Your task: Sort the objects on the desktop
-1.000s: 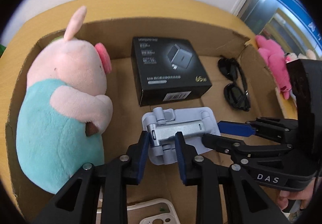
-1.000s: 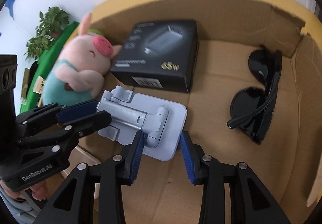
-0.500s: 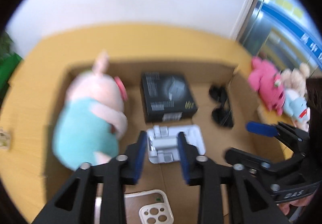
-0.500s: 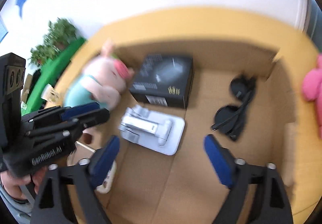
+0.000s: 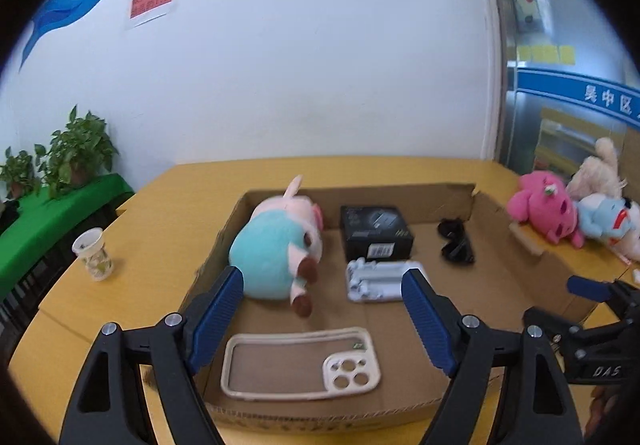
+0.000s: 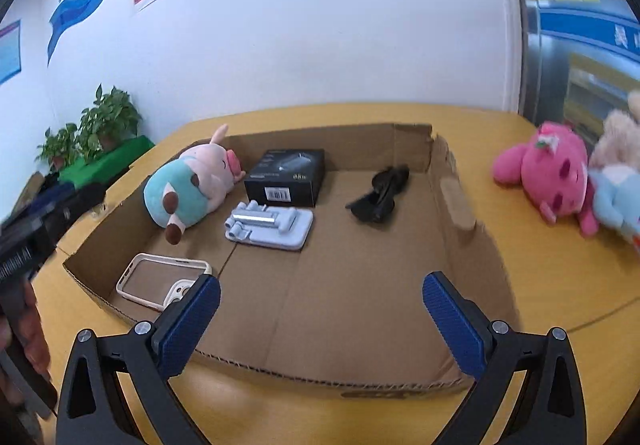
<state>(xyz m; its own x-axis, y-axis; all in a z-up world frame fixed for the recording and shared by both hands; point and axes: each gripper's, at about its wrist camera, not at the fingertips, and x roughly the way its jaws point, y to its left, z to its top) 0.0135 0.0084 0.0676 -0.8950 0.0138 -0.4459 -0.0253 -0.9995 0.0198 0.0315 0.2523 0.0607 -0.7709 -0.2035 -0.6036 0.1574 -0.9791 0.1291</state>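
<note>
A shallow cardboard box on the yellow table holds a pig plush, a black charger box, a grey folded phone stand, black sunglasses and a cream phone case. My left gripper hangs over the box's near edge, its jaws opening with nothing between them. My right gripper is also back at the near edge, jaws opening wide and empty.
Pink, beige and blue plush toys lie on the table right of the box. A paper cup stands on the table at the left. Potted plants sit on a green surface beyond.
Both grippers let go of the phone stand, pulled back and up from the box, and opened wide. The stand stays flat on the box floor.
</note>
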